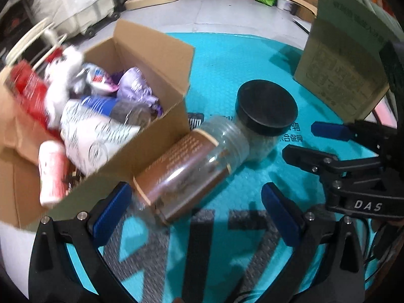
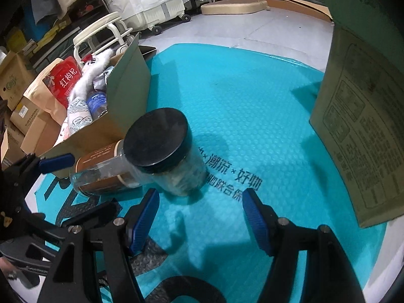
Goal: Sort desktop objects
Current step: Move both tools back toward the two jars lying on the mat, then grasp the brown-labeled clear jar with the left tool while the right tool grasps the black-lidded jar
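A clear bottle with a brown label [image 1: 186, 171] lies on its side on the teal mat [image 1: 227, 63], its base end against the open cardboard box [image 1: 151, 50]. Its neck touches an upright glass jar with a black lid [image 1: 265, 106]. My left gripper [image 1: 197, 214] is open around the bottle's base end, and its pads do not press on it. In the right wrist view my right gripper [image 2: 202, 222] is open and empty, just short of the jar [image 2: 159, 139]. The bottle [image 2: 101, 171] lies left of the jar there, with the left gripper [image 2: 94, 181] at it. The right gripper [image 1: 299, 139] reaches in from the right.
The box [image 2: 126, 80] holds several items: a red pouch [image 2: 63, 83], a white plush toy, a blue-capped bottle and purple cloth. A tall printed carton [image 2: 366, 126] stands at the mat's right edge. Behind are a white stool [image 2: 106, 27] and grey floor.
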Demonstrator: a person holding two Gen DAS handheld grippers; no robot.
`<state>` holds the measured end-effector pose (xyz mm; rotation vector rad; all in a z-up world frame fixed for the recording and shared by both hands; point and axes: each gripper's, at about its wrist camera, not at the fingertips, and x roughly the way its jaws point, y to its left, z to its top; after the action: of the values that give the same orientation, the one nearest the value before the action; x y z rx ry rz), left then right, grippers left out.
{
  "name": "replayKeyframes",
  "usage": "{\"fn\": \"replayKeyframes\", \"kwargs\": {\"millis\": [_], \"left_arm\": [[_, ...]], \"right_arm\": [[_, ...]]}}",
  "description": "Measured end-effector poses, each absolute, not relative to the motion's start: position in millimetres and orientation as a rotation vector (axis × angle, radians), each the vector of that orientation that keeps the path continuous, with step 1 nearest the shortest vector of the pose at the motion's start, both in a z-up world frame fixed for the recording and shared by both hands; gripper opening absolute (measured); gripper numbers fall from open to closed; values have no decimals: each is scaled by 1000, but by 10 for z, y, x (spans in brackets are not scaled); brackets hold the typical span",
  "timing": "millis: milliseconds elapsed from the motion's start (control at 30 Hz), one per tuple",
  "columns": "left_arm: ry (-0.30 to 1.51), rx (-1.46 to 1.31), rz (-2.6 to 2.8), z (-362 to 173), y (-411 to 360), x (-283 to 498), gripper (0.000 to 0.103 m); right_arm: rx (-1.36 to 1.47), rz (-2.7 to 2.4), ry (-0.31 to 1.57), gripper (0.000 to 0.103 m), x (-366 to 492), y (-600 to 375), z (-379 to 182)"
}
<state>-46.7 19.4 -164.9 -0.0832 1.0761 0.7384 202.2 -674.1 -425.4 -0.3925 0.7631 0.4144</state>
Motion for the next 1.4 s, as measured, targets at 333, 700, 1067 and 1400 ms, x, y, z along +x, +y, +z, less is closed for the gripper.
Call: {"fn": "replayKeyframes", "kwargs": {"millis": [333,700,1067,1400], "left_arm": [[1035,-77,699,-1658,-6,-488,103],[1081,-14,662,-1698,10,-349,103],[1191,-253,604,-1828,332,-328,101],[1150,-388,608,-2056,350,-557,91]], "right_arm": [[-384,422,757,70,2101,-6837,-4208],[-360,413,766,70,2106,-6934,-4182],[-362,430,752,70,2132,-6861,-4113],[-376,478,755,70,2142,-6808,-4160]]}}
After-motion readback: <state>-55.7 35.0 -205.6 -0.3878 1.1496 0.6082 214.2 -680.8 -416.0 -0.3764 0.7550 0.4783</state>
